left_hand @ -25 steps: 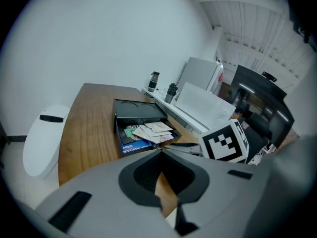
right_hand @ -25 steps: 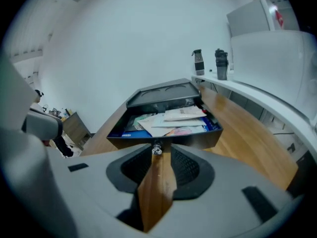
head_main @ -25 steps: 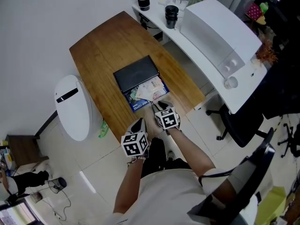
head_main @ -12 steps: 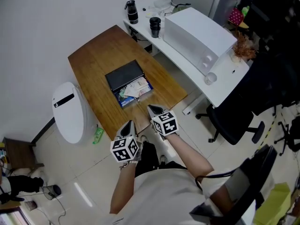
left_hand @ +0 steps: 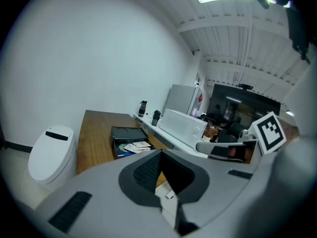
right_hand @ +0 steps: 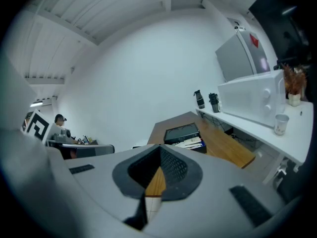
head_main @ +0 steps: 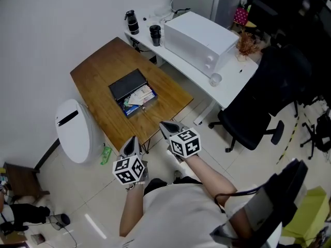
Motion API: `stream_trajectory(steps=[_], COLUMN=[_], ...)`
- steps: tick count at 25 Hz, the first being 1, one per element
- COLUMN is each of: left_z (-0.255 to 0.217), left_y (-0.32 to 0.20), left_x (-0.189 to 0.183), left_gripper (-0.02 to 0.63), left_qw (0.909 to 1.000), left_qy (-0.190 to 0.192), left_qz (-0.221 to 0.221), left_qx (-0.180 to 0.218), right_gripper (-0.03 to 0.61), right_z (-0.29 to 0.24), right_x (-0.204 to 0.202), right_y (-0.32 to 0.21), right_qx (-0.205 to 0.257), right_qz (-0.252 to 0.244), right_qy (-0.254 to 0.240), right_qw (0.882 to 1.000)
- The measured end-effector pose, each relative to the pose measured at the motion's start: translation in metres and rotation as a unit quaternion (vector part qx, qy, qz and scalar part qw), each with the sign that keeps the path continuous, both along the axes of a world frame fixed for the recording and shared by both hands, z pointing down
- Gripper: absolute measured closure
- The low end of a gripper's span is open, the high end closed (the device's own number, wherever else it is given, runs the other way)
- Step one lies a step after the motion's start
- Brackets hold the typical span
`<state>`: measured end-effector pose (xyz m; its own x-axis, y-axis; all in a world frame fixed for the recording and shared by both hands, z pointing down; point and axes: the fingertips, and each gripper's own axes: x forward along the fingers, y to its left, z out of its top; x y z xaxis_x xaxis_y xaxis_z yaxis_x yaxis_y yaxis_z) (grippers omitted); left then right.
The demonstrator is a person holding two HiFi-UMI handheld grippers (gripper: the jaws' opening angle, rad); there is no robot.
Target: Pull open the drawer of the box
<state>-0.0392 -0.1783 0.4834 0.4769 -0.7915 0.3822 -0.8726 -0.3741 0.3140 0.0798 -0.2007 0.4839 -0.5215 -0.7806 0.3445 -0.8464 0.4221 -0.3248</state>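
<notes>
A black box (head_main: 126,83) lies on the wooden table (head_main: 98,68), its drawer (head_main: 137,101) pulled out toward me and full of papers. Both grippers hang over the floor, short of the table's near edge and well away from the box. My left gripper (head_main: 133,139) is shut and holds nothing. My right gripper (head_main: 164,125) is shut and empty too. In the left gripper view the box (left_hand: 125,133) and open drawer (left_hand: 132,147) sit far beyond the closed left gripper (left_hand: 166,195). The right gripper view shows the box (right_hand: 181,131) past the closed right gripper (right_hand: 145,192).
A white rounded bin (head_main: 72,130) stands left of the table. Behind runs a white desk (head_main: 227,68) with a white appliance (head_main: 199,34), a bottle (head_main: 131,20), a black tumbler (head_main: 155,34) and a cup (head_main: 215,79). A black office chair (head_main: 258,102) is at right.
Both grippers have drawn back from the box, off the table's near edge and over the floor. The head view has pulled away, so the table looks smaller. The drawer stays open.
</notes>
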Motion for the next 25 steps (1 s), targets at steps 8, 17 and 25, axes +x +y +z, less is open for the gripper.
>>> stream_trajectory(steps=[8, 17, 25], left_z=[-0.011, -0.009, -0.009], left_y=[0.016, 0.035, 0.048], left_x=[-0.015, -0.037, -0.042], left_gripper=[0.611, 0.611, 0.611], left_qw=[0.9986, 0.9949, 0.9922], left_qy=[0.003, 0.019, 0.02], left_qz=[0.053, 0.099, 0.123], left_qx=[0.0, -0.004, -0.002], right_gripper=[0.591, 0.591, 0.591], right_z=[-0.018, -0.007, -0.014], right_x=[-0.019, -0.047, -0.049], right_y=[0.033, 0.066, 0.082], right_qx=[0.006, -0.011, -0.005], right_qz=[0.053, 0.112, 0.14], right_qy=[-0.024, -0.028, -0.043], right_qw=[0.998, 0.993, 0.989])
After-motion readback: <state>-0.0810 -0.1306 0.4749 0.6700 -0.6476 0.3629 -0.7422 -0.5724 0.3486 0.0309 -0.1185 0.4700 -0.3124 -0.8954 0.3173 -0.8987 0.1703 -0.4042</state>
